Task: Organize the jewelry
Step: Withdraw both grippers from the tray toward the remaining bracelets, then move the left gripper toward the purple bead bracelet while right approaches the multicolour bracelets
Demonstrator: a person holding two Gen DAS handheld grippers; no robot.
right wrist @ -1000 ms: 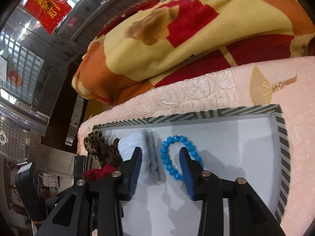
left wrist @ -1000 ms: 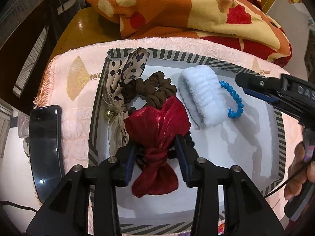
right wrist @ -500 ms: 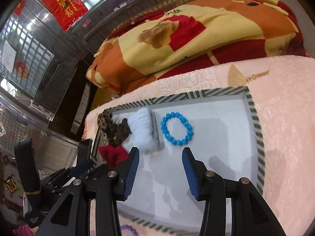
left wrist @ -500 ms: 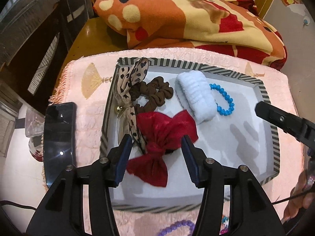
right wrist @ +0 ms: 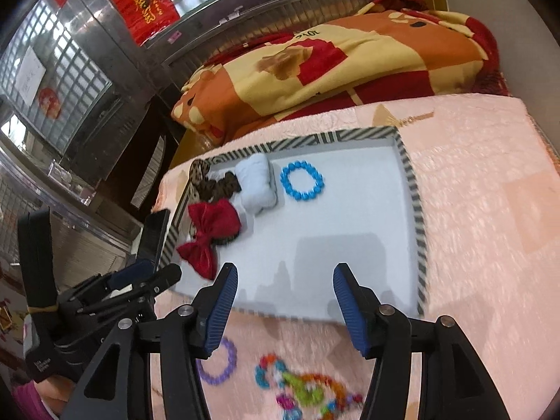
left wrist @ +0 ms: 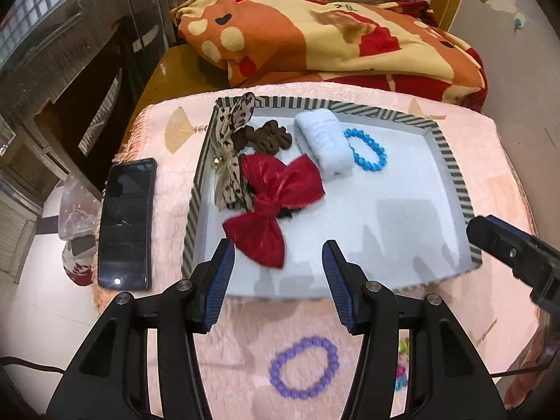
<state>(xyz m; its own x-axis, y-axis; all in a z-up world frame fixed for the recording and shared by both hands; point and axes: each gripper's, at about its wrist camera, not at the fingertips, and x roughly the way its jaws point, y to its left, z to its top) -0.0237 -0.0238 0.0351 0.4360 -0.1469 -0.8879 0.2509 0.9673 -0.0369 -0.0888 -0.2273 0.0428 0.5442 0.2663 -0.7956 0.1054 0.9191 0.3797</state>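
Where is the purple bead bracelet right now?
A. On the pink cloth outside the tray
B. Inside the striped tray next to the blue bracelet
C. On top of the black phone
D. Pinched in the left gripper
A: the purple bead bracelet lies on the pink cloth in front of the striped tray, untouched, while the blue bracelet sits inside the tray.

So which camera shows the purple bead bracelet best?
The left wrist view: the purple bead bracelet lies whole on the pink cloth, between the finger arms. In the right wrist view a finger covers part of it.
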